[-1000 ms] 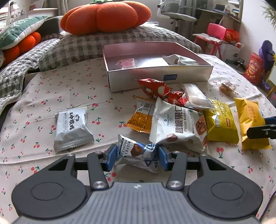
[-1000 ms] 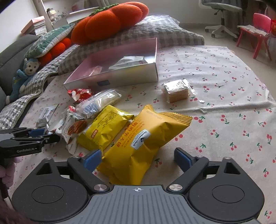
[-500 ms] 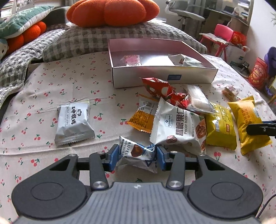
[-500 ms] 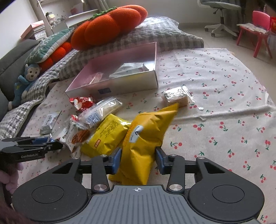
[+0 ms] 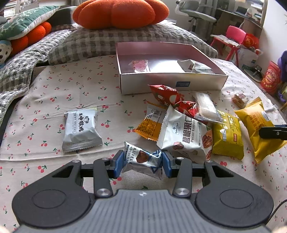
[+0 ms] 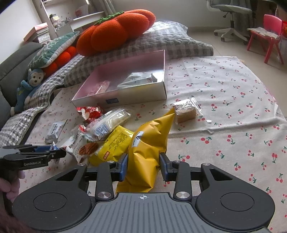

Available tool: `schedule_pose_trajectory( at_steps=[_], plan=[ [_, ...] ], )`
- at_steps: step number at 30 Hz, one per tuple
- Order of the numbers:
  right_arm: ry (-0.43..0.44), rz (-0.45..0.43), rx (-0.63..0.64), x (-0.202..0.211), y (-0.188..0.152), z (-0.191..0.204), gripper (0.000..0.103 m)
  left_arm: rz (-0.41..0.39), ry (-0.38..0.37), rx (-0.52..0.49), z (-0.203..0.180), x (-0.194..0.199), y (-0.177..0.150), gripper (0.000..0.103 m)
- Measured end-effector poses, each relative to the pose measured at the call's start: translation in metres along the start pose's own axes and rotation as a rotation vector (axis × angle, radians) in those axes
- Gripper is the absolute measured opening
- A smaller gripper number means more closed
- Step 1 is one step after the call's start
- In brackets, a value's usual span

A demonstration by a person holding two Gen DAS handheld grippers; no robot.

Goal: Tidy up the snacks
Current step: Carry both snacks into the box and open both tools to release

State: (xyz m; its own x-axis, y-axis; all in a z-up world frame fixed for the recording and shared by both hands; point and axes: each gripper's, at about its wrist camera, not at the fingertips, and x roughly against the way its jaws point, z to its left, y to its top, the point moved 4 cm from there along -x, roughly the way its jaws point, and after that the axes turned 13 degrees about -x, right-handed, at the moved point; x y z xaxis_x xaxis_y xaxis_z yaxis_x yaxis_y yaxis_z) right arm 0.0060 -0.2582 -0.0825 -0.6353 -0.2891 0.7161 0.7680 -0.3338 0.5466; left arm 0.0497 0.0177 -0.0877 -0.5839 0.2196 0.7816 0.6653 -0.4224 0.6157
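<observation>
My left gripper (image 5: 142, 164) is shut on a silver-blue truffle chocolate packet (image 5: 141, 160), held just above the cherry-print cloth. My right gripper (image 6: 143, 166) is shut on a big orange-yellow snack bag (image 6: 148, 148), lifted and tilted upward; the bag also shows at the right of the left wrist view (image 5: 256, 121). The open pink-lined box (image 5: 172, 84) stands beyond the pile with two packets inside; it also shows in the right wrist view (image 6: 136, 96). Loose snacks lie between: a white pecan bag (image 5: 183, 134), a yellow bag (image 5: 227, 136), red packets (image 5: 165, 93).
A grey-white packet (image 5: 80, 129) lies alone at the left. A wrapped cake slice (image 6: 186, 110) lies right of the box. Checked pillows and an orange pumpkin cushion (image 5: 122, 12) rise behind the box. A red chair (image 6: 269, 34) stands far right.
My right gripper closed on the orange-yellow bag and lifted it upright. My left gripper, still holding the truffle packet, rose slightly and moved toward the box.
</observation>
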Motion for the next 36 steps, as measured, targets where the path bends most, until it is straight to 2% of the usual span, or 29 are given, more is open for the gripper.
schedule_pose_trajectory(
  at_steps=[10,23,36],
  plan=[
    [0.011,-0.046,-0.031,0.014,0.019,0.003,0.035,-0.019,0.024,0.03,0.01,0.009,0.009,0.04],
    [0.018,-0.083,-0.076,0.02,0.057,0.027,0.035,-0.123,0.018,0.097,0.018,0.025,0.045,0.04],
    [0.013,-0.132,-0.136,0.006,0.095,0.049,0.035,-0.16,0.015,0.143,0.016,0.005,0.088,0.04]
  ],
)
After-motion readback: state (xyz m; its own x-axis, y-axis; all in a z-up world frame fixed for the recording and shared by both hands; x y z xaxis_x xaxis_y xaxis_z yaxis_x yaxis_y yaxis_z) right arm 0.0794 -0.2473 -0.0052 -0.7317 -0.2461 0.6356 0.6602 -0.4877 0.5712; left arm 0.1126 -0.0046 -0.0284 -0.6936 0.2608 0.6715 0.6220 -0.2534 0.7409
